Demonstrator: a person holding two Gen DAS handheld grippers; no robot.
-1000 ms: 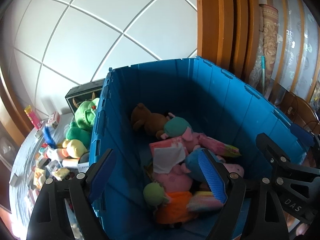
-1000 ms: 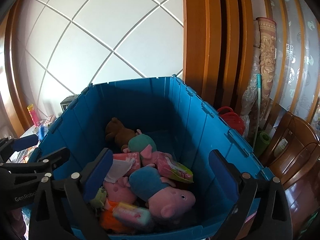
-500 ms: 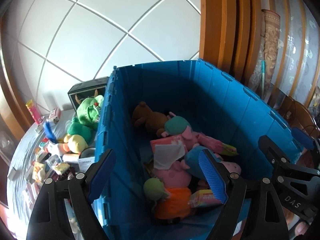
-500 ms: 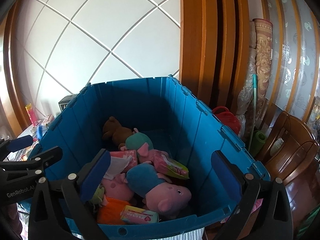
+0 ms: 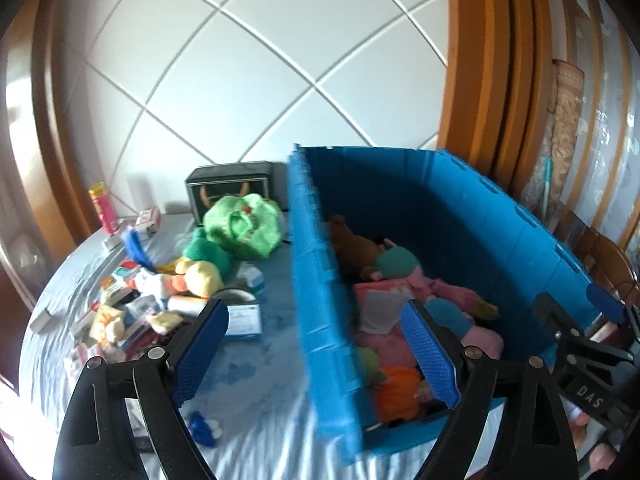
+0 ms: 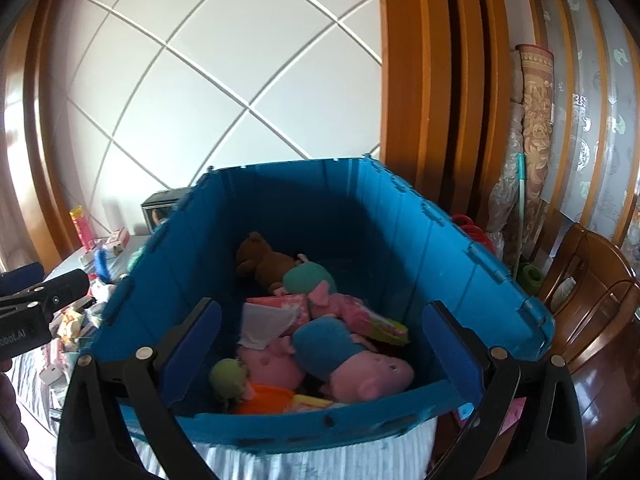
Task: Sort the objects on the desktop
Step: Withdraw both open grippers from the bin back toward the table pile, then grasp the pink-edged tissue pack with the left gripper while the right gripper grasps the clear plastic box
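A tall blue bin (image 5: pixel 320 280) stands on the cloth-covered table (image 5: pixel 260 440). It holds plush toys, among them a pink pig (image 6: pixel 360 372) and a brown bear (image 6: pixel 260 260). My left gripper (image 5: pixel 312 316) hangs over the bin's left wall with its jaws opening and nothing gripped between them. Left of the bin lie a green plush (image 5: pixel 244 224), a yellow plush (image 5: pixel 200 276), a white card box (image 5: pixel 244 320) and several small packets (image 5: pixel 116 320). My right gripper (image 6: pixel 322 312) is open and empty above the bin's near end (image 6: pixel 280 432).
A black box (image 5: pixel 232 188) and a pink-and-yellow bottle (image 5: pixel 100 208) stand at the table's back. A small blue item (image 5: pixel 204 428) lies near the front. A wooden chair (image 6: pixel 592 280), a rolled carpet (image 6: pixel 536 120) and a red object (image 6: pixel 476 232) sit right of the bin.
My left gripper has swung left from over the bin's inside to its left wall, bringing the table clutter into view. The right gripper has drawn back a little from the bin.
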